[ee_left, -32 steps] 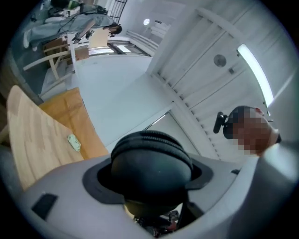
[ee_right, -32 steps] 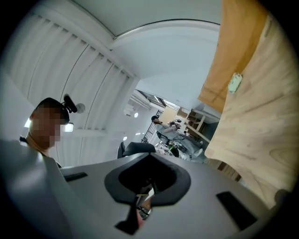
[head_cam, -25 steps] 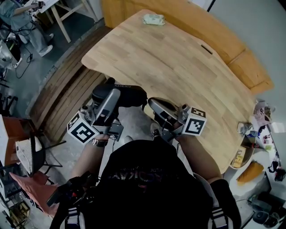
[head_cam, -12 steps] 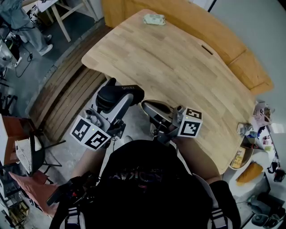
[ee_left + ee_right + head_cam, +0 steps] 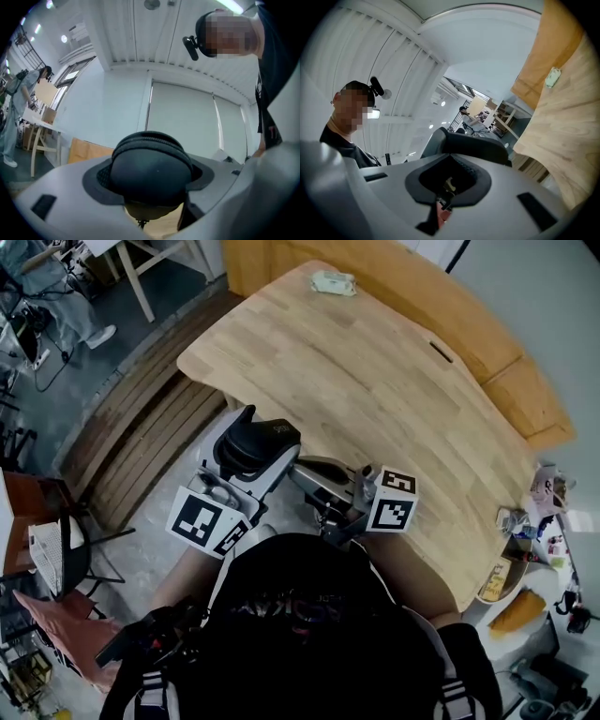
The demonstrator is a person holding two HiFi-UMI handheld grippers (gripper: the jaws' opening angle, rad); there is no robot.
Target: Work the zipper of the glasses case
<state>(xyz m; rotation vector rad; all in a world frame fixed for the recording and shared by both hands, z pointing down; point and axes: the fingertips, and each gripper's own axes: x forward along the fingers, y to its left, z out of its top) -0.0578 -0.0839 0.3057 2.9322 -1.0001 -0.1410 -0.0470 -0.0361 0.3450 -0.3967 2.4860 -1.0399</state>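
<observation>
Wood-grain tabletop (image 5: 375,381); left tool (image 5: 151,192) clamps domed case (image 5: 151,161), right tool (image 5: 446,198) metal pull (image 5: 449,184).

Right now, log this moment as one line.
left gripper: fingers clamp glasses case | right gripper: fingers shut on zipper pull | case: held up near table edge

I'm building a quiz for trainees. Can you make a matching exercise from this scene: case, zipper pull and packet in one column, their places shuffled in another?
Things:
1. case
2. zipper pull
3. packet

Places:
A. at the far end of the table
B. clamped by the left gripper
C. pinched by the shut right gripper

Pairs: 1-B, 2-C, 3-A
</observation>
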